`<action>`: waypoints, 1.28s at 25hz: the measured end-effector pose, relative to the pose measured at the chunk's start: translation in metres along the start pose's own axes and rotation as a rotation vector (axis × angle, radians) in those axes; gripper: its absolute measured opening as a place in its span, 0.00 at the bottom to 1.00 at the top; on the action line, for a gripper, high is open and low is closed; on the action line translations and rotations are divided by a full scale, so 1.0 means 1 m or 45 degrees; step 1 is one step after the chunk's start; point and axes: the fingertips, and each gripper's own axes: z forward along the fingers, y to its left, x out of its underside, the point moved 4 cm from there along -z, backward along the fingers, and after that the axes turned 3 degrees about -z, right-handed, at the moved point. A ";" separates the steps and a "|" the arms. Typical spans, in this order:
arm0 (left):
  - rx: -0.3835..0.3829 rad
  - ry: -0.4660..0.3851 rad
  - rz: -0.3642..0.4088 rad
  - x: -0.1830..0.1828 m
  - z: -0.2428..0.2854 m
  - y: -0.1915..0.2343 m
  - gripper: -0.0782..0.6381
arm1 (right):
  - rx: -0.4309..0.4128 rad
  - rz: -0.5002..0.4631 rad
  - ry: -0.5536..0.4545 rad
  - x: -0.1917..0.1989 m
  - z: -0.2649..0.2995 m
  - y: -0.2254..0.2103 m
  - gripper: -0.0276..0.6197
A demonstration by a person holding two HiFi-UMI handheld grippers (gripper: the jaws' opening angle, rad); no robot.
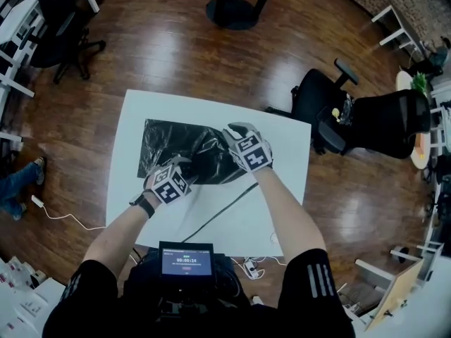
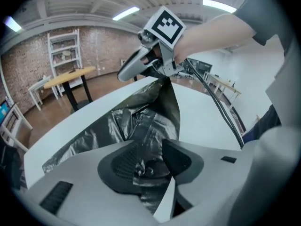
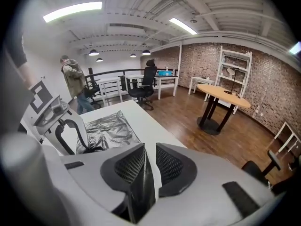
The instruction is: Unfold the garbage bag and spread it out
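A black garbage bag point(image 1: 169, 146) lies partly unfolded and creased on the left half of the white table point(image 1: 282, 139). My left gripper point(image 1: 192, 166) sits at the bag's near edge. In its own view the left gripper point(image 2: 150, 161) stands wide, with crumpled bag film point(image 2: 141, 121) bunched loosely between the pads. From there a ridge of film rises to my right gripper point(image 2: 159, 73). The right gripper point(image 1: 227, 134) hovers over the bag's right end. In its own view the right gripper point(image 3: 150, 164) stands slightly apart; a strip of bag point(image 3: 141, 192) hangs against one pad, clear of the other.
A thin black cable point(image 1: 218, 213) runs across the table's near right part. Black office chairs point(image 1: 331, 108) stand to the right, and a round table's base point(image 1: 236, 9) stands beyond. A person point(image 3: 75, 86) stands far off. Someone's leg point(image 1: 17, 185) shows at the left.
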 end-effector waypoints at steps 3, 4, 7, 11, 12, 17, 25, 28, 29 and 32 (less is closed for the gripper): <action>0.045 -0.035 0.029 -0.022 0.013 -0.016 0.34 | 0.000 0.024 0.044 0.017 -0.013 -0.002 0.25; 0.065 -0.039 0.035 -0.029 0.018 -0.023 0.34 | -0.012 0.034 0.063 0.023 -0.016 0.000 0.28; 0.136 -0.040 0.064 -0.045 0.037 -0.044 0.34 | -0.041 0.040 0.144 0.042 -0.018 0.006 0.28; 0.221 0.002 0.116 -0.050 0.068 -0.066 0.34 | -0.020 0.002 0.296 0.071 -0.013 0.007 0.28; 0.241 0.024 0.131 -0.050 0.074 -0.071 0.34 | -0.005 -0.006 0.316 0.077 -0.012 0.005 0.28; 0.322 0.156 0.182 -0.036 0.095 -0.081 0.34 | 0.046 0.025 0.365 0.099 -0.012 -0.007 0.17; 0.394 0.199 0.168 -0.027 0.091 -0.089 0.34 | 0.060 0.119 0.340 0.099 -0.011 -0.025 0.05; 0.423 0.205 0.182 -0.024 0.088 -0.095 0.34 | 0.067 0.109 0.360 0.097 -0.005 -0.030 0.05; 0.430 0.206 0.187 -0.023 0.088 -0.097 0.34 | 0.065 0.104 0.369 0.097 -0.001 -0.032 0.05; 0.437 0.201 0.204 -0.022 0.089 -0.103 0.34 | 0.052 0.070 0.413 0.101 0.010 -0.034 0.05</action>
